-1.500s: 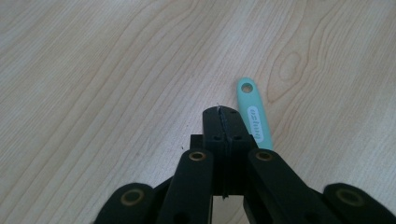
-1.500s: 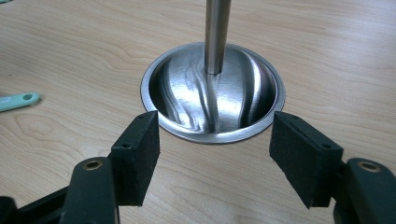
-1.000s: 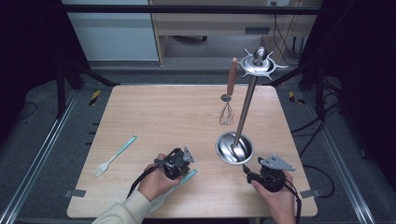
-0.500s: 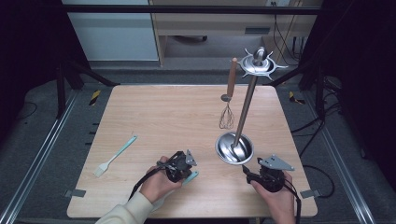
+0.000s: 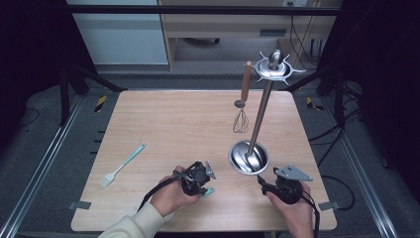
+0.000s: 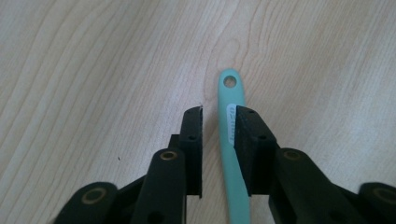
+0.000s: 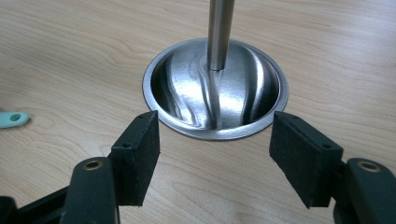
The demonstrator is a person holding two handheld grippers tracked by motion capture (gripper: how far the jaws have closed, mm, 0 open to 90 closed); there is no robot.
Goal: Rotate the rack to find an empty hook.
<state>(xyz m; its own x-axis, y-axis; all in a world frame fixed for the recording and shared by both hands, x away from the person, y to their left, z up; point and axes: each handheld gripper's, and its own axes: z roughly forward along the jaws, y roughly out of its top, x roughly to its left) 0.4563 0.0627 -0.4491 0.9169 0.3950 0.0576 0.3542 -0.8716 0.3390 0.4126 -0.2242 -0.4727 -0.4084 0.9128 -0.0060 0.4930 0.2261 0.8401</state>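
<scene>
A teal utensil handle (image 6: 231,121) with a hanging hole at its tip runs between the jaws of my left gripper (image 6: 219,114). The jaws have just been opening: the handle rests against one pad and a gap shows on the other side. In the high view the left gripper (image 5: 202,187) sits at the table's front centre, with the teal tip (image 5: 208,192) poking out beside it. My right gripper (image 7: 217,122) is open and faces the steel stand's round base (image 7: 187,84) with nothing between its pads. From above, the right gripper (image 5: 265,181) is just in front of the base (image 5: 236,159).
The stand's pole (image 5: 260,111) rises to a ring of hooks (image 5: 274,69). A whisk (image 5: 241,119) with a wooden handle hangs there. A teal brush (image 5: 121,166) lies on the table (image 5: 163,124) at the front left. Metal rails run along both sides of the table.
The left hand has shifted a little to the right with its gripper. The right hand and the stand have stayed put.
</scene>
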